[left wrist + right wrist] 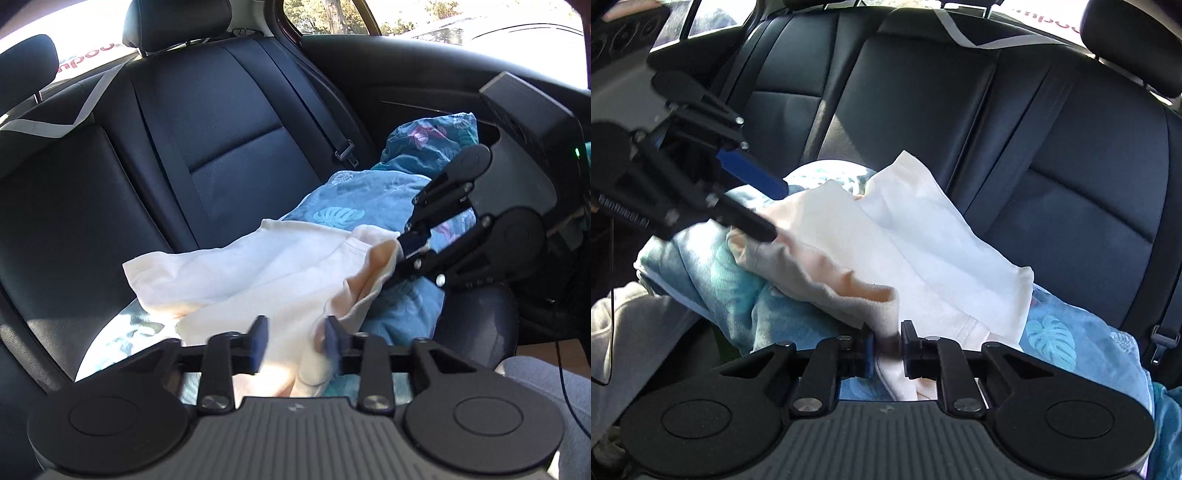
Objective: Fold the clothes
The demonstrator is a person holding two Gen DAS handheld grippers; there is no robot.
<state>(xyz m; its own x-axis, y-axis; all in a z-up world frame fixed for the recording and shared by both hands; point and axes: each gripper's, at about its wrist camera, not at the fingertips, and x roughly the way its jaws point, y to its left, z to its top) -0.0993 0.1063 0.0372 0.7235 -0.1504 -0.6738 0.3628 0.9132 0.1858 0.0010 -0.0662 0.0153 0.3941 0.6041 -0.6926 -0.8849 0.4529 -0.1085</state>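
Lying mid-frame on the blue leaf-print blanket [354,192], the cream garment [258,266] is pinched by the right gripper [888,347]; the left gripper [293,339] is held apart around it.

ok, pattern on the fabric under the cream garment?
The blanket is teal-blue with a tropical leaf print and some pink flowers; clearest in the left wrist view.

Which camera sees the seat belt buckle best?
The left wrist view: the seat belt buckle shows clearly against the dark back seat, beside the blue leafy blanket. The right wrist view only catches it small at the right edge.
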